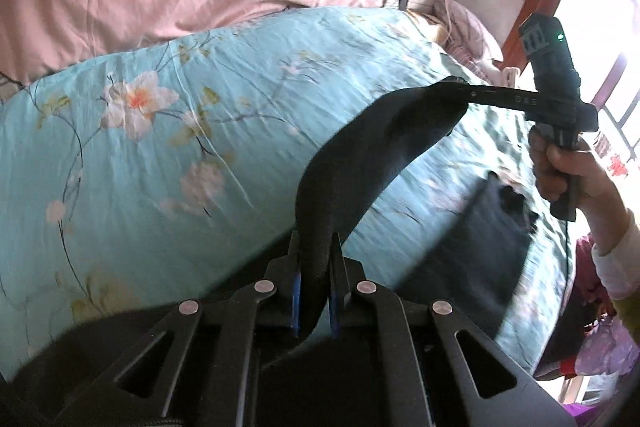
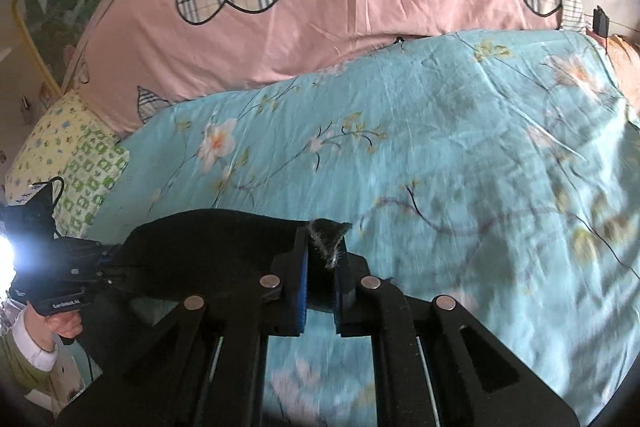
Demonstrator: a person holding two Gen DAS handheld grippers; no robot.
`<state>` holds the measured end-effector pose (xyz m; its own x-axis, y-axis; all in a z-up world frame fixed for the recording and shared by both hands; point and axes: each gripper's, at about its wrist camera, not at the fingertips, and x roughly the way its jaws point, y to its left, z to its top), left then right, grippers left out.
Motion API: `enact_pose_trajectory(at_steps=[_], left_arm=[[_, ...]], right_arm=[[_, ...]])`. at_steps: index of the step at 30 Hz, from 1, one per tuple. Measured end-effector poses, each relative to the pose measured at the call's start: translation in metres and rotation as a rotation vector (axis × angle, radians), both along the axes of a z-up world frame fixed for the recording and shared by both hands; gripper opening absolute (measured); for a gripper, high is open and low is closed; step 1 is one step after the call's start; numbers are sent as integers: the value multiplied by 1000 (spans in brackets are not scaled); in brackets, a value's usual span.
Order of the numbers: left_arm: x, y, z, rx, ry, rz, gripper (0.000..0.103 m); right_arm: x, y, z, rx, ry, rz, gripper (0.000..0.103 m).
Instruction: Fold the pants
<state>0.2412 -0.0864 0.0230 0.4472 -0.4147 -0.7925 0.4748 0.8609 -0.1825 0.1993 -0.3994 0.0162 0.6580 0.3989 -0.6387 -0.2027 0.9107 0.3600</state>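
Left hand-held gripper (image 1: 316,263) and right hand-held gripper (image 2: 322,259) each clamp an edge of the black pants (image 1: 360,155), lifted above the bed (image 1: 160,155); folding barely begun, no fold visible

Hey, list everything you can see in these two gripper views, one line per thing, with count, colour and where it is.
black fabric pants: one, black, stretched between both grippers above the bed
floral cotton bedspread: one, turquoise with white flowers, covering the bed under the pants
pink quilt with plaid hearts: one, pink, at the far side of the bed
yellow patterned pillow: one, pale yellow and green, at the bed's left end in the right wrist view
left gripper: one, black with blue pads, shut on the pants
right gripper: one, black with blue pads, shut on the pants
person's right hand: one, white cuff, holding the right gripper's handle
person's left hand: one, white cuff, green sleeve, holding the left gripper's handle
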Motion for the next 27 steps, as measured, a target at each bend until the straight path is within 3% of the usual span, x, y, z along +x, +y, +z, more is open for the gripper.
enact_pose_trajectory(at_steps=[10,19,24,27], left_arm=[[-81,-34,-15,30,-11,-11,8],[-111,-36,-13,27,-57,-6,9],[-128,-43,-19,51,-89,-34,9],[-139,-52,-31,107,-106,-50,10]], right_arm=[[-68,-25,-15,9,-20,13,10],[-119,-34,-24,-8,-52,23,10],[-139,-38,-35,-7,-48,18,10],[-148,-40,-47,-6,-28,5,10]])
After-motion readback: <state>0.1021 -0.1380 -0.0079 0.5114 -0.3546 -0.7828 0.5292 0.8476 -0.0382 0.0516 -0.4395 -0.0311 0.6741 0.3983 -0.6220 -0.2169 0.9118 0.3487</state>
